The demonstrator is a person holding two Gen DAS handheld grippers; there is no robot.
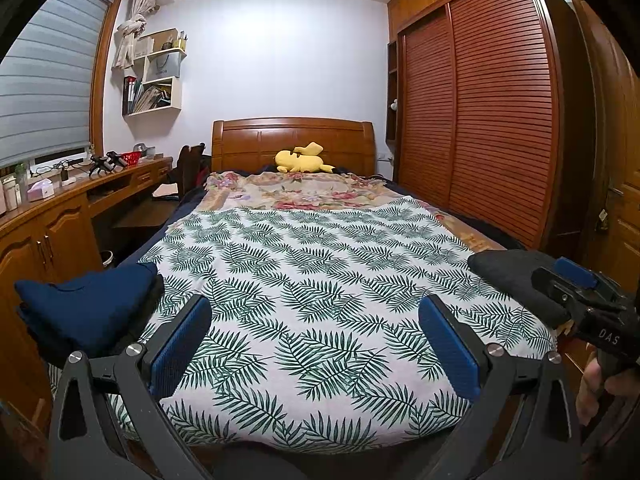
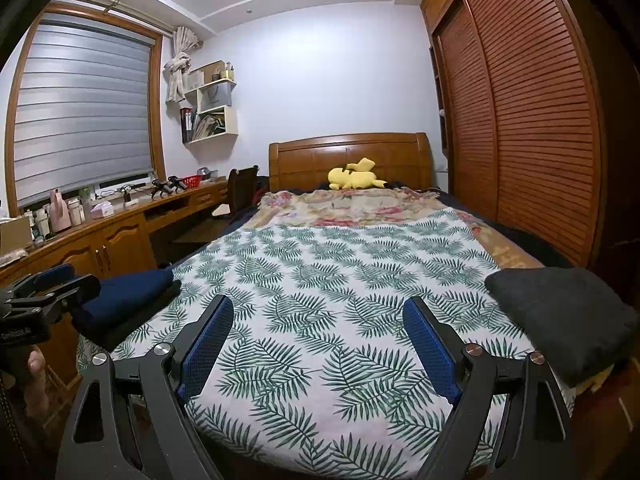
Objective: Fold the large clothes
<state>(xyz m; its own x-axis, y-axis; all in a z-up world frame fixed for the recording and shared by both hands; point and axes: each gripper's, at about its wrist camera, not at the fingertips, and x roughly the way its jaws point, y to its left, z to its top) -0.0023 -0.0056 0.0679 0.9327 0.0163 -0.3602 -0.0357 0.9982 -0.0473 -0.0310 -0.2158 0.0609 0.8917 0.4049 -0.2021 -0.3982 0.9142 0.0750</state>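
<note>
1. A folded navy-blue cloth garment (image 1: 86,310) lies on the bed's near left corner; a folded dark-grey one (image 2: 560,320) on the near right corner.
2. Between them stretches the white, green-fern-print bedspread (image 1: 320,280).
3. The left gripper (image 1: 316,344) and right gripper (image 2: 318,344) hover spread wide, pinching nothing.

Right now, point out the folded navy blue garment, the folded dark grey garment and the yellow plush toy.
folded navy blue garment (image 1: 88,312), left wrist view, middle of its top.
folded dark grey garment (image 2: 560,312), right wrist view, its top face.
yellow plush toy (image 1: 298,162), left wrist view, its body.
</note>
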